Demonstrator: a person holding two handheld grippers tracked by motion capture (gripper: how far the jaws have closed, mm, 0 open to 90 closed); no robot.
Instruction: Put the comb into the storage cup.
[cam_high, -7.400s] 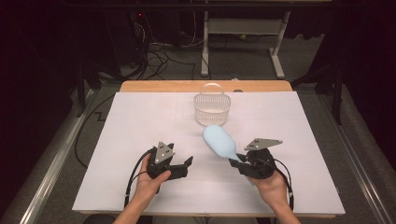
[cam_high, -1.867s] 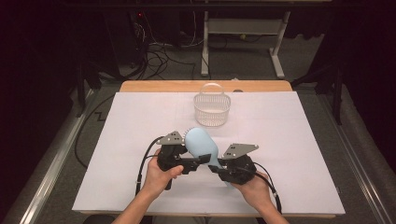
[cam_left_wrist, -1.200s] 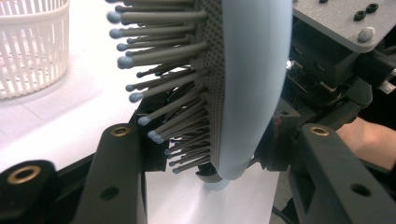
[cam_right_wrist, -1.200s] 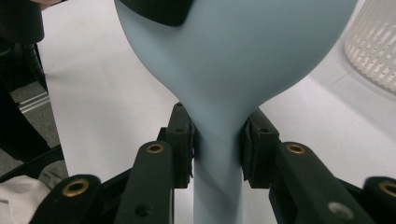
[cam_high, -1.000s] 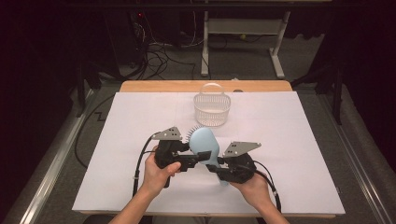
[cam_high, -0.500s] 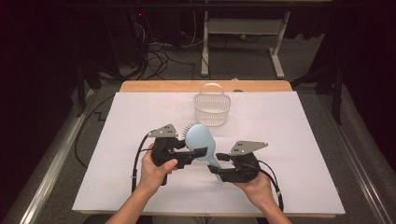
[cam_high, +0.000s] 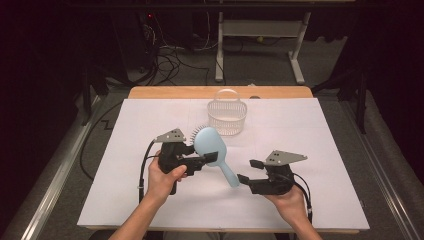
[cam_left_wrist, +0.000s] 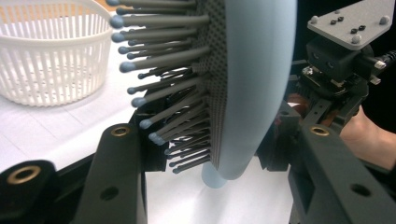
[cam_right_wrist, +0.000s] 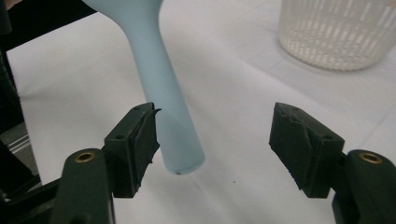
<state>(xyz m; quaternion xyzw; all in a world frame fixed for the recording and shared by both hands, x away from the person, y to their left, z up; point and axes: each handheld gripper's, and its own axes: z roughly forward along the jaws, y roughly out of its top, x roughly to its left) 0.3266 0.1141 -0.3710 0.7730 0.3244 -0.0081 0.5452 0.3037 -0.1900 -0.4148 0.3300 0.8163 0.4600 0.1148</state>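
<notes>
Left gripper view puts us right at the left gripper, whose jaws are clamped on the head of the pale blue hairbrush, one jaw in among the bristles, the other against the smooth back. Our worry is that this is now the sole hold: bristles give under a pad, so the brush could twist or slide out, handle first, if we swing it fast toward the white basket. Our right gripper has just been opening; its jaws stand wide with nothing pressed between them, the handle's end just beside the left-hand pad, and it could still clip the handle as it backs away. From above, the brush is held off the white table cover, head by the left jaws, handle slanting down toward the right gripper, the basket beyond.
</notes>
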